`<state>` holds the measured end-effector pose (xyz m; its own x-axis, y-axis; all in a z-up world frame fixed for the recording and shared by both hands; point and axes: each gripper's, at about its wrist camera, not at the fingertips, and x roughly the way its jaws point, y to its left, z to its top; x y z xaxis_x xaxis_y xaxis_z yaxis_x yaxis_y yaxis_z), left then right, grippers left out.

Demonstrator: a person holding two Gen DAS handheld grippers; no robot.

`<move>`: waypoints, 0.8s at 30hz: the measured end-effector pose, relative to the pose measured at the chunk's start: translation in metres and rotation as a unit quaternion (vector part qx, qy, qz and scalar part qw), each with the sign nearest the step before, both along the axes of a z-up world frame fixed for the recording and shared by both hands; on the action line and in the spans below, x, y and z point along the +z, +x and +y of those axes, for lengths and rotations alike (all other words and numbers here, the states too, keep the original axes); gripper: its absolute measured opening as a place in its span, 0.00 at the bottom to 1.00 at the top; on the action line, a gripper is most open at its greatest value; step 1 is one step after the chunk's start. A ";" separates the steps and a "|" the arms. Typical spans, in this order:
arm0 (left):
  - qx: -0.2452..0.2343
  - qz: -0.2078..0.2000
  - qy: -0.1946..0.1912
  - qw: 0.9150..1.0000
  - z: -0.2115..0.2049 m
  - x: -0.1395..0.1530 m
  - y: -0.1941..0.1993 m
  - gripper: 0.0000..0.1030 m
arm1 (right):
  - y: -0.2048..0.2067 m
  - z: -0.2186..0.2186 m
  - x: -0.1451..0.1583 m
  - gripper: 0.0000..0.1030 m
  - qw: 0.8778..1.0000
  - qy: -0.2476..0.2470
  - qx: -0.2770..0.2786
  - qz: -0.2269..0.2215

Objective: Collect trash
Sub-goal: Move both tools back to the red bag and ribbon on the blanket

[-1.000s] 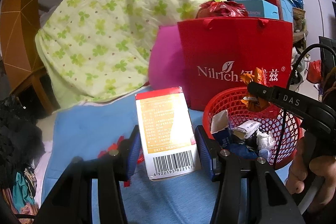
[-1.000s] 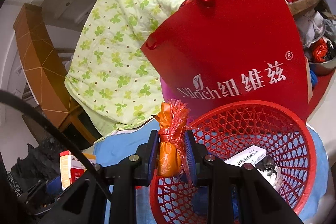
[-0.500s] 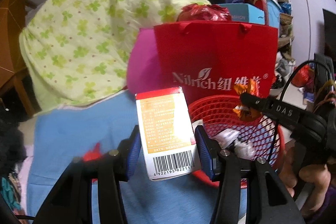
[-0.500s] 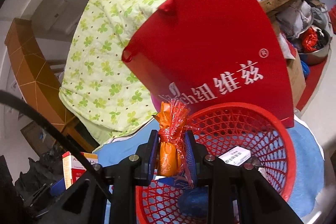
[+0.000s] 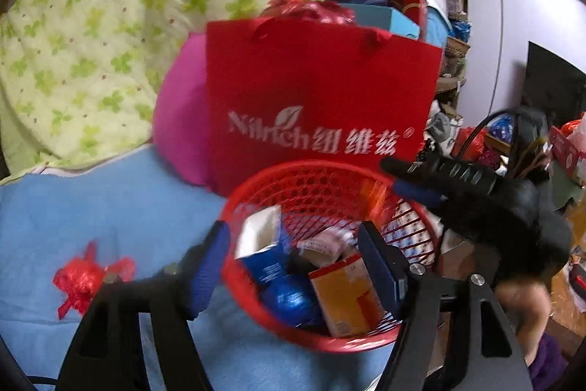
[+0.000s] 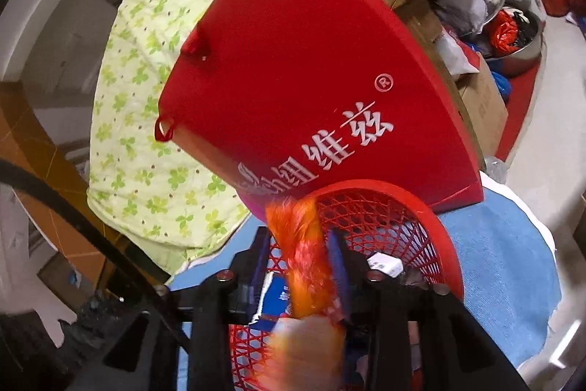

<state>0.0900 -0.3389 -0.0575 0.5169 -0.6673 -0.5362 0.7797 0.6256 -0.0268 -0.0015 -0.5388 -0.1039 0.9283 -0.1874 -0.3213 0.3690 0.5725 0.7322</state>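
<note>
The left gripper (image 5: 293,262) points downward over the near rim of the red mesh basket (image 5: 278,178), its jaws opening and well apart with nothing pressed between the blue pads. The orange-and-white carton (image 5: 348,295) lies free inside the basket, tilted against the near wall, just inside the gripper's right finger. Beside it in the basket sit a blue-and-white box (image 5: 263,255), a blue foil ball (image 5: 293,299) and a crumpled white wrapper (image 5: 322,244).

The right gripper (image 6: 296,262) reaches in over the same basket (image 6: 414,207) from its right side, tilted only slightly down; in the left wrist view it shows as a dark bar above the far right rim (image 5: 421,178), with part of the person's hand (image 5: 523,303) beneath it. Its jaws are opening. The orange sweet wrapper (image 6: 304,255), blurred, sits between the pads, close to the right one and clear of the left; whether it is touched I cannot tell.

Left of the basket, on the blue cloth (image 5: 91,200), lies a red foil wrapper (image 5: 84,277). Behind the basket stands a red Nilrich paper bag (image 5: 315,90), with a pink cushion (image 5: 183,120) and a green clover-print quilt (image 5: 91,43) to its left.
</note>
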 end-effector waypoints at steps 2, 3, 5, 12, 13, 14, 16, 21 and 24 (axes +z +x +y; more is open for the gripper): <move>0.013 0.003 0.005 1.000 0.012 -0.006 0.005 0.70 | 0.003 0.003 0.002 0.39 1.000 -0.003 0.008 -0.003; 0.024 0.006 0.008 1.000 0.022 -0.009 0.008 0.71 | 0.005 0.006 0.003 0.42 1.000 -0.006 0.012 -0.004; 0.046 0.011 0.013 0.999 0.040 -0.017 0.014 0.71 | 0.008 0.014 0.008 0.50 1.000 -0.021 0.013 -0.008; 0.158 0.030 0.039 0.986 0.140 -0.051 0.045 0.70 | 0.027 0.074 0.039 0.50 0.990 -0.128 0.050 -0.037; 0.179 0.033 0.042 0.982 0.157 -0.056 0.050 0.70 | 0.031 0.084 0.043 0.50 0.987 -0.143 0.058 -0.043; 0.197 0.036 0.044 0.979 0.172 -0.060 0.056 0.70 | 0.035 0.098 0.048 0.50 0.983 -0.160 0.071 -0.052; 0.230 0.041 0.046 0.971 0.199 -0.066 0.065 0.70 | 0.042 0.117 0.053 0.50 0.977 -0.182 0.092 -0.062; 0.283 0.050 0.040 0.957 0.251 -0.080 0.084 0.70 | 0.071 0.167 0.056 0.51 0.962 -0.215 0.153 -0.065; 0.299 0.053 0.039 0.952 0.268 -0.088 0.092 0.70 | 0.093 0.194 0.051 0.51 0.956 -0.222 0.188 -0.045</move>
<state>0.1820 -0.0707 -0.1459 0.7321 -0.2265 -0.6424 0.2796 0.9599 -0.0197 0.0917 -0.3451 -0.0534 0.9768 0.0654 -0.2040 0.0237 0.9135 0.4061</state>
